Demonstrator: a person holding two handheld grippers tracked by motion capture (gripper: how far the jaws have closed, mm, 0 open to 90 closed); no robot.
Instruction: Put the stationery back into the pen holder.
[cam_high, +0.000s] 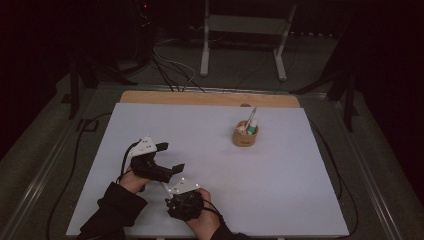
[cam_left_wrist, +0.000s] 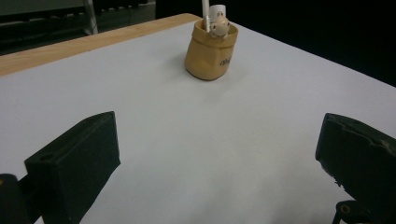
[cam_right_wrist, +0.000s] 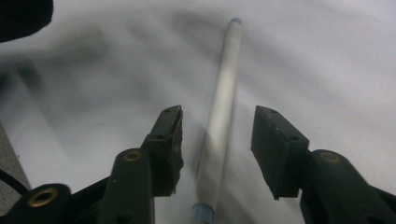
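Observation:
A white pen (cam_right_wrist: 224, 93) with a blue-grey cap lies flat on the white table sheet (cam_high: 280, 175). My right gripper (cam_right_wrist: 217, 119) is open, one jaw on each side of the pen, touching neither side. In the high view the right gripper (cam_high: 180, 196) sits near the front edge, and a short bit of the pen (cam_high: 164, 187) shows beside it. My left gripper (cam_high: 170, 157) hovers just behind it, open and empty. In the left gripper view the left gripper (cam_left_wrist: 219, 135) faces a tan pouch-shaped holder (cam_left_wrist: 210, 53) with a white pen and a small figure in it.
The holder (cam_high: 245, 136) stands right of centre toward the back. A bare wooden strip (cam_high: 210, 97) runs along the table's far edge. Behind the table are a metal stand (cam_high: 245, 30) and cables on the floor. A dark shape (cam_right_wrist: 23, 14) fills a top corner of the right gripper view.

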